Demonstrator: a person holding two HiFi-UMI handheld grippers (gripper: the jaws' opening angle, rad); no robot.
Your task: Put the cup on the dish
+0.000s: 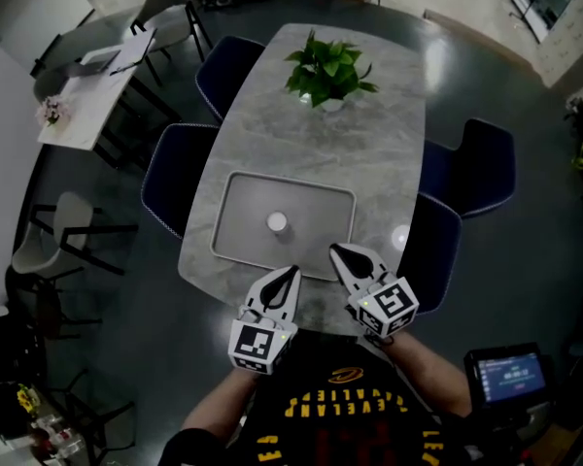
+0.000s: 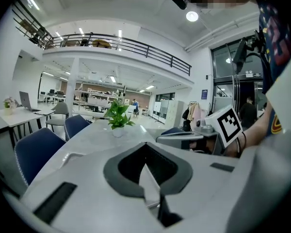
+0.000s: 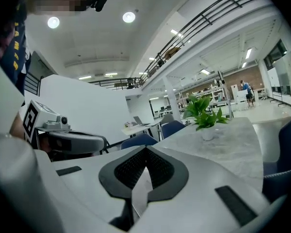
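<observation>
Dish (image 1: 316, 233): shallow rectangular tray with rounded corners, matte grey, on a veined grey stone-look table (image 1: 379, 149); a leafy potted plant (image 1: 327, 69) stands beyond its far side. Cup (image 1: 277, 223): small white cylinder, upright near the dish's centre. Left gripper (image 1: 293, 271) and right gripper (image 1: 336, 250): jaws closed tip to tip, empty, at the dish's near edge.

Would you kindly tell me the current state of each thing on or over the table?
cup: standing on the dish, near its middle, untouched
dish: flat on the table, holding the cup
left gripper: fingers shut, empty
right gripper: fingers shut, empty
potted plant: upright at the table's far end
</observation>
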